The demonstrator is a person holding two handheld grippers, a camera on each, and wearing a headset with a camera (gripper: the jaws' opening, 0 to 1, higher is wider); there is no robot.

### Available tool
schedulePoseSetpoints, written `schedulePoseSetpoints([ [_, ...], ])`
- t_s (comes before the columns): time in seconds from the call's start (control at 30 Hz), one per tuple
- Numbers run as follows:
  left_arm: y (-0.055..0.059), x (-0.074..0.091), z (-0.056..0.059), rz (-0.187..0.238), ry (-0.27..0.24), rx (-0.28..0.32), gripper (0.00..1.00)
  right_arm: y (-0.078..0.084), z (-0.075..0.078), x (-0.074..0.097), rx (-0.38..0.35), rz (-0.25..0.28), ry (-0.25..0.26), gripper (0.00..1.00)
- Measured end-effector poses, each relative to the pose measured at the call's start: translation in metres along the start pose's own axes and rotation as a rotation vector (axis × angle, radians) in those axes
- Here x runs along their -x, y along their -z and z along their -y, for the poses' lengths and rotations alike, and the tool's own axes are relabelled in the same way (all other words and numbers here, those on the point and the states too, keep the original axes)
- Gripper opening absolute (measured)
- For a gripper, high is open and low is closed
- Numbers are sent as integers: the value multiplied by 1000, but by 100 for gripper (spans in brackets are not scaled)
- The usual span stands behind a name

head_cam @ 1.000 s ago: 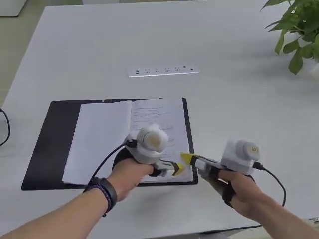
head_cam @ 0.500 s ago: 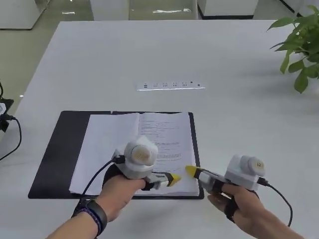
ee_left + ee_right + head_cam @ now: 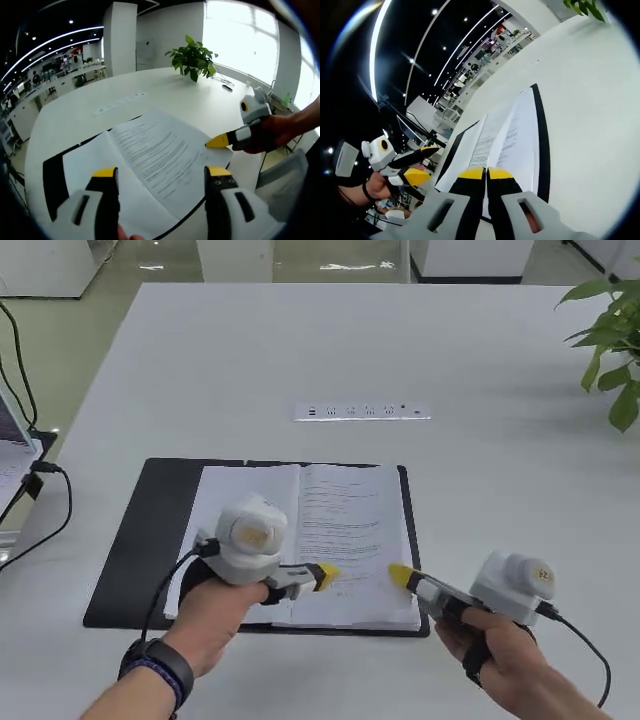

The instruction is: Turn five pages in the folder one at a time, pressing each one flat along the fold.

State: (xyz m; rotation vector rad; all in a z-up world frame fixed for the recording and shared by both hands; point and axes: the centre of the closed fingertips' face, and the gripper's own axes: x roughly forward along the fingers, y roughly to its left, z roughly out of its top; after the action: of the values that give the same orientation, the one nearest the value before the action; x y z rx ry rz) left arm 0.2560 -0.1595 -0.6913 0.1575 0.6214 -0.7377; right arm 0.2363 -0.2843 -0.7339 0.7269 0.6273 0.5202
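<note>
The black folder [image 3: 140,560] lies open on the white table, with a blank sheet on its left and a printed page [image 3: 345,540] on its right. My left gripper [image 3: 322,577] hovers open over the lower middle of the pages, and its own view [image 3: 161,172] has nothing between the jaws. My right gripper [image 3: 400,575] is shut, its yellow tips at the printed page's lower right corner [image 3: 486,173]. I cannot tell whether a sheet is pinched there. The right gripper [image 3: 218,141] also appears in the left gripper view, at the page edge [image 3: 220,152].
A white power strip [image 3: 362,412] lies on the table beyond the folder. A potted plant [image 3: 612,330] stands at the far right. A laptop edge [image 3: 10,445] and a black cable [image 3: 55,505] sit at the left. The table [image 3: 500,470] is bare right of the folder.
My left gripper has drawn left across the pages, away from the right gripper's tips. The right gripper stays at the page's lower right corner. The head camera has shifted.
</note>
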Motion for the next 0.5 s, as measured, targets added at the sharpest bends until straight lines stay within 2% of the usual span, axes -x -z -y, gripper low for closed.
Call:
schedulePoseSetpoints([
  [0.07, -2, 8, -9, 27, -25, 39, 69, -3, -3, 0, -14, 17, -2, 0],
  [0.2, 2, 21, -20, 33, -49, 43, 69, -7, -12, -1, -27, 38, -14, 0],
  [0.33, 6, 36, -32, 43, -68, 51, 69, -7, -23, -8, -15, 39, -30, 0],
  [0.5, 13, 50, -39, 36, -75, 36, 69, -9, -39, -16, -14, 49, -55, 0],
])
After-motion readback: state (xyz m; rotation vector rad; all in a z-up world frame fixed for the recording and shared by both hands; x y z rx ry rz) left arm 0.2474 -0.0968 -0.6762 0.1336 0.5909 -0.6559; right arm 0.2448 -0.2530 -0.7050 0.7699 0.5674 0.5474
